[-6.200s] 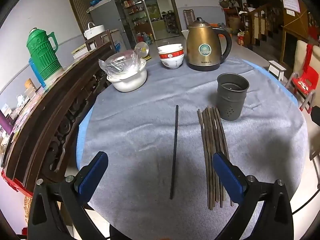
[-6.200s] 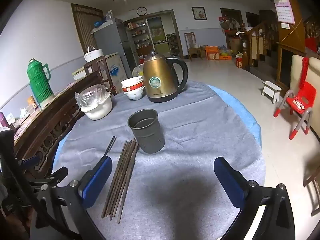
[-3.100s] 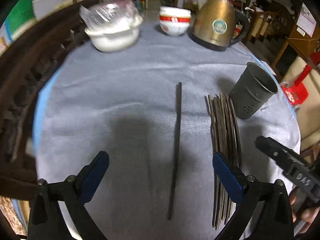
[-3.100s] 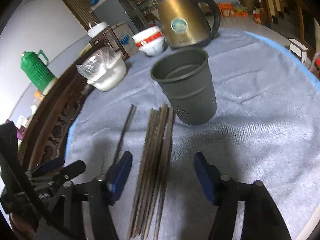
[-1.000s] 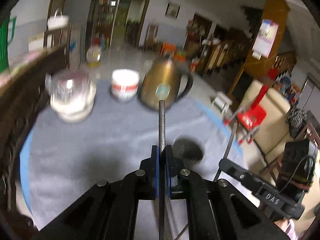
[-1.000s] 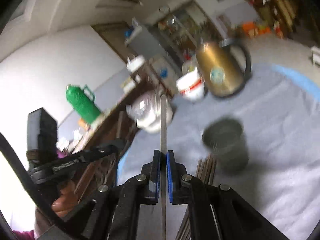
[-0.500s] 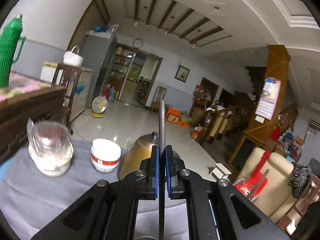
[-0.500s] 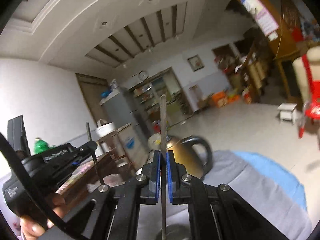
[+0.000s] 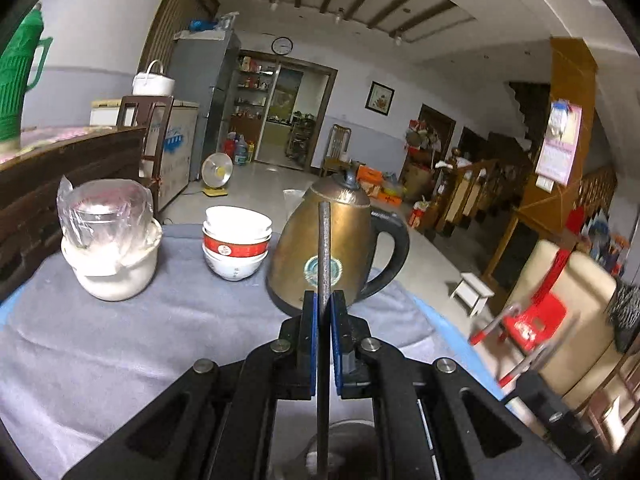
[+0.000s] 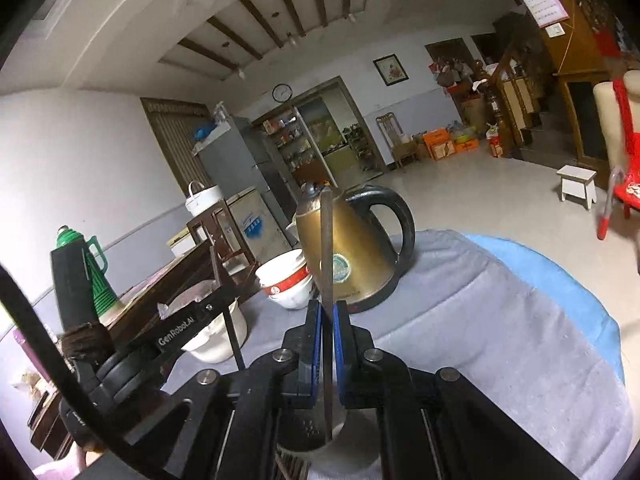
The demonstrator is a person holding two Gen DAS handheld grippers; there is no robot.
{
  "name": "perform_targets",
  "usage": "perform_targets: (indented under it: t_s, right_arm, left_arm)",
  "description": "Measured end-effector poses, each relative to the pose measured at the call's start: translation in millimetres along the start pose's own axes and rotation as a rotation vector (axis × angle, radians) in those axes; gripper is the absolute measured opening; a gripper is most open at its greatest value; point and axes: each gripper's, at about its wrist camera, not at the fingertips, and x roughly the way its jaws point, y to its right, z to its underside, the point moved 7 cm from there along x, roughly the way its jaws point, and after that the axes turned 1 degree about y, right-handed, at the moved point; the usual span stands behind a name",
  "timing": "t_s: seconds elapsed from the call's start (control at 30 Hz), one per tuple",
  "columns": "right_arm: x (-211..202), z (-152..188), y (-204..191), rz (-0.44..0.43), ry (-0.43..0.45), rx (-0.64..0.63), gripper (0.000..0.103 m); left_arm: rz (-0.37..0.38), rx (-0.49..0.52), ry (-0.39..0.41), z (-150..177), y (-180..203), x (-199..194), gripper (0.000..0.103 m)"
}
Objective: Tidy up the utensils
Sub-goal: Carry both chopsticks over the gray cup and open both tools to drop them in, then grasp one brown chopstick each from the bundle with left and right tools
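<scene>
Both grippers are clamping one chopstick each, both sticks standing roughly upright.

Left gripper [image 9: 324,308]: jaws pinched tight on a dark chopstick [image 9: 323,252], which is running from 12 o'clock down to 6 o'clock through the pads. Its lower end is hanging over the holder cup [image 9: 340,440], rim just showing at 6 o'clock (mostly hidden by the gripper body).

Right gripper [image 10: 326,316]: jaws also closed on a brown chopstick [image 10: 326,248], lower tip sitting inside or just above the cup mouth [image 10: 308,432]; can't tell if it's touching bottom.

Remaining chopstick bundle [image 10: 290,470] is barely peeking out at 6 o'clock on the grey cloth [image 10: 500,340]. Kettle [image 9: 332,256] and bowls [image 9: 236,240] are standing at 12 and 11 o'clock, clear of the action.

Risks, my read:
- Two sticks converging on one narrow mouth, so grippers could be colliding.
- Tip catching the rim would be tipping the light cup.
- Releasing too high means a bounce-out.
- Stick pivoting in the pads if tilted.
</scene>
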Motion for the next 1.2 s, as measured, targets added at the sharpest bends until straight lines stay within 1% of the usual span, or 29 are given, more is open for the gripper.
perform_targets:
  t_s: [0.03,0.07,0.17,0.27,0.3,0.37,0.47,0.53,0.57,0.6,0.67,0.73,0.8,0.9,0.93,1.0,1.03,1.07,1.1,1.2]
  right_arm:
    - [-1.7,1.3,-0.2,0.002,0.003,-0.01,0.007]
    - [-0.3,4.7,-0.2,-0.003,-0.013,-0.01,0.007]
    - [4.1,16.0,2.6,-0.025,-0.082,0.017,0.009]
    - [-5.4,19.9,8.1,-0.051,-0.102,0.055,0.01]
    - [-10.2,19.4,9.1,-0.065,-0.105,0.073,0.01]
    - [-21.6,20.0,15.0,-0.094,-0.107,0.114,0.01]
    - [-41.6,19.0,24.5,-0.111,-0.076,0.156,0.016]
    - [-54.4,18.7,30.6,-0.116,-0.064,0.181,0.024]
    - [-61.2,19.8,35.1,-0.117,-0.054,0.196,0.026]
    - [-65.4,19.6,37.6,-0.115,-0.048,0.204,0.028]
    - [-71.0,24.6,42.5,-0.11,-0.052,0.21,0.029]
    - [-69.4,31.9,41.7,-0.106,-0.095,0.195,0.029]
    - [-67.1,40.8,41.4,-0.096,-0.122,0.177,0.029]
    - [-65.5,55.9,38.0,-0.1,-0.162,0.153,0.029]
    - [-63.7,61.4,36.2,-0.098,-0.178,0.145,0.029]
    - [-59.5,70.4,32.7,-0.097,-0.209,0.13,0.029]
    - [-57.5,75.4,29.2,-0.101,-0.226,0.12,0.029]
    - [-56.0,80.3,25.0,-0.108,-0.242,0.111,0.029]
    - [-54.3,84.3,20.8,-0.114,-0.255,0.105,0.029]
    - [-45.0,100.0,5.6,-0.142,-0.317,0.087,0.029]
  left_arm:
    - [0.009,-0.016,-0.019,0.7,-3.0,1.1,0.006]
    - [0.021,-0.034,-0.031,-0.6,-6.0,1.2,0.006]
    - [0.037,-0.025,-0.036,-2.2,-7.6,-6.3,0.006]
    - [0.058,-0.032,-0.034,-7.6,-8.1,-18.7,0.006]
    - [0.072,-0.054,-0.031,-12.3,-8.5,-23.8,0.006]
    - [0.097,-0.09,-0.002,-26.3,-7.7,-33.4,0.006]
    - [0.118,-0.132,0.056,-46.8,-4.4,-43.1,0.006]
    - [0.111,-0.139,0.106,-56.2,0.5,-45.7,0.006]
    - [0.089,-0.129,0.129,-57.7,3.6,-43.1,0.006]
    - [0.078,-0.126,0.13,-56.4,5.3,-38.1,0.006]
    - [0.044,-0.111,0.099,-43.0,7.5,-18.9,0.006]
    - [-0.001,-0.082,0.074,-27.5,6.2,-4.6,0.006]
    - [-0.022,-0.064,0.04,-8.3,1.7,5.5,0.006]
    - [-0.005,-0.041,0.005,9.1,-1.2,2.9,0.006]
    - [0.004,-0.025,-0.007,12.6,-1.2,-0.7,0.008]
    - [0.045,0.017,-0.056,19.3,-1.4,-10.2,0.02]
    - [0.061,0.035,-0.08,23.3,-3.3,-15.5,0.039]
    - [0.072,0.055,-0.111,27.5,-7.3,-22.1,0.056]
    - [0.078,0.072,-0.134,32.4,-12.9,-30.2,0.059]
    - [0.094,0.12,-0.193,52.3,-34.6,-55.7,0.062]
